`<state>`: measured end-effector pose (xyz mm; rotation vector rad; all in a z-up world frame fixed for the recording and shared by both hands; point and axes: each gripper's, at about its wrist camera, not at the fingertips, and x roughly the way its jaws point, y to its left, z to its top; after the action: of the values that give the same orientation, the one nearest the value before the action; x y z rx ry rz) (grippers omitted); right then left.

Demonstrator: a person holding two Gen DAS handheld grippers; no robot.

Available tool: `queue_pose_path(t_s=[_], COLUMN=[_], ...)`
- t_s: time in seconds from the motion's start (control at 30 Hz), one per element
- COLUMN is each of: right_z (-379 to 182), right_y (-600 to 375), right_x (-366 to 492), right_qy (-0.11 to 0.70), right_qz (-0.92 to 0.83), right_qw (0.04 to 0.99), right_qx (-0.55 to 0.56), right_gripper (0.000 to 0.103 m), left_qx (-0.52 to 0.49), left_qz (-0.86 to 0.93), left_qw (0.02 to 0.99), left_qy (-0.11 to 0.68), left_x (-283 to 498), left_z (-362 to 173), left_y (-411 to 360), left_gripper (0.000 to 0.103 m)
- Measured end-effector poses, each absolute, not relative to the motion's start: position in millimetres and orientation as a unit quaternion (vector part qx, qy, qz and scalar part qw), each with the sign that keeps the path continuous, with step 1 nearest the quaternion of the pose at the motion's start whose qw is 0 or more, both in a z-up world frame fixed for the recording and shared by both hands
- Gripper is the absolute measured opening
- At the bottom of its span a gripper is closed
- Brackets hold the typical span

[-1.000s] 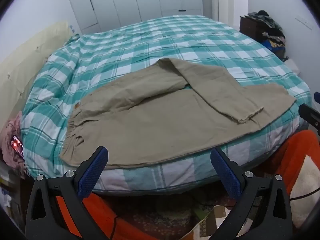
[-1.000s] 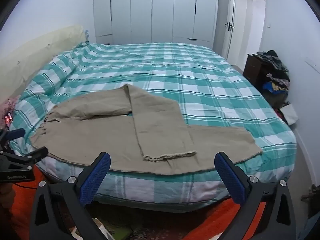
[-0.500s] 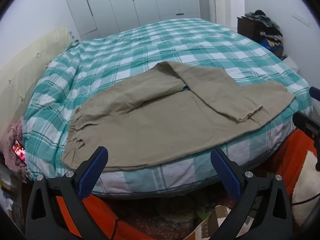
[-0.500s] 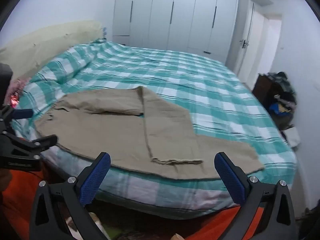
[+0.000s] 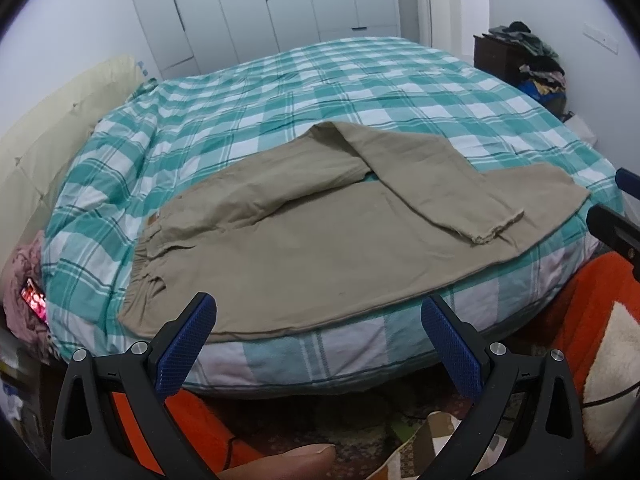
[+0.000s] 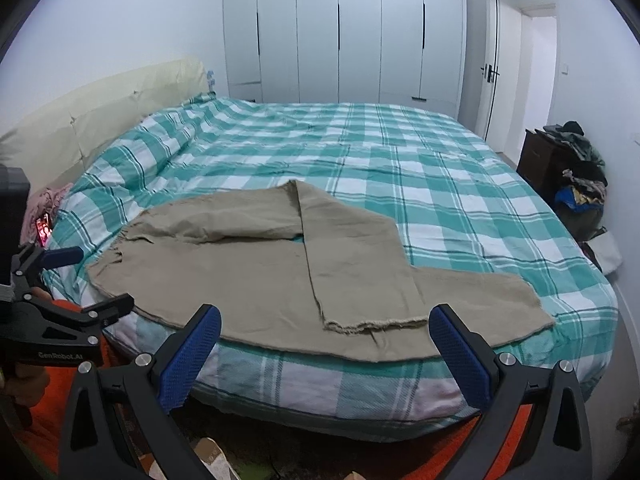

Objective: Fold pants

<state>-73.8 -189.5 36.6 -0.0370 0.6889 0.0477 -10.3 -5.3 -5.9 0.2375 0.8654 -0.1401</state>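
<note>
The left gripper (image 5: 318, 344) hung below the near edge of the bed (image 5: 344, 80), its blue-padded jaws spread wide and holding nothing. The right gripper (image 6: 326, 350) sat likewise off the bed's edge, jaws wide apart and empty.

Just beyond both lay the pants (image 5: 304, 232), khaki, spread along the near edge of the checked teal-and-white cover. The waistband, gathered and rumpled, pointed to the left. One leg ran flat along the edge out to the right; the other was folded back across it at an angle, its frayed hem (image 6: 374, 326) resting on the lower leg near the bed's edge.

Compared with a second before, the pants had not shifted. Both cameras had tilted up slightly, showing more of the wardrobe (image 6: 340, 28), and the left gripper (image 6: 52, 320) stood further into the right wrist view.
</note>
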Motion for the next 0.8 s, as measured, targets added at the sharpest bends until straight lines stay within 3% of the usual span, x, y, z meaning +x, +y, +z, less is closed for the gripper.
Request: queue_pose_path(t_s=[0.8], right_z=[31.0], right_y=[-172.0], right_x=[-78.1], right_qy=[0.317], right_qz=[0.067], right_qw=[0.945], right_qx=[-0.043], right_gripper=[0.103], left_qx=[0.105], left_qz=[-0.074], left_qw=[0.896], left_qy=[0.425], left_x=[-14.3], left_z=[-7.4], left_y=[-6.0], left_gripper=[0.102])
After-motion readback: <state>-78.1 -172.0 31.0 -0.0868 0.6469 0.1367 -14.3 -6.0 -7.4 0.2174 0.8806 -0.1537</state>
